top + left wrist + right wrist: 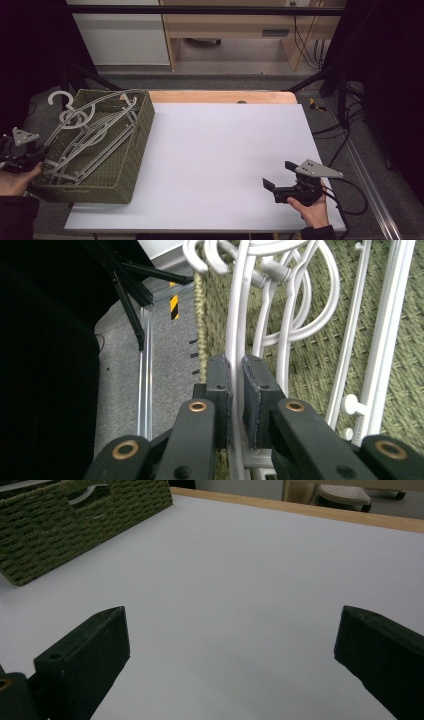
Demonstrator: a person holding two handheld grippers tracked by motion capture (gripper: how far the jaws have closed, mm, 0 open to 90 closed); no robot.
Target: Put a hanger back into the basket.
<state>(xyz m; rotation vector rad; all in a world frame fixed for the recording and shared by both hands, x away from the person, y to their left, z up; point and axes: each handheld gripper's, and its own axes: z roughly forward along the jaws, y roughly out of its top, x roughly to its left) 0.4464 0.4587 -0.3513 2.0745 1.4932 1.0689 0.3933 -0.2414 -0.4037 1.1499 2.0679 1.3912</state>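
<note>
We had the left gripper (236, 371) at the near left corner of the woven basket (131, 150), jaws pinched on 1 white hanger (235, 330) whose long axis ran away from us toward the hooks. The right gripper (281, 181) sat well apart on the white table (215, 150), jaws wide and holding nothing.

One woven basket (127, 165), several white hangers (87, 132) – exact number unclear – two grippers
</note>
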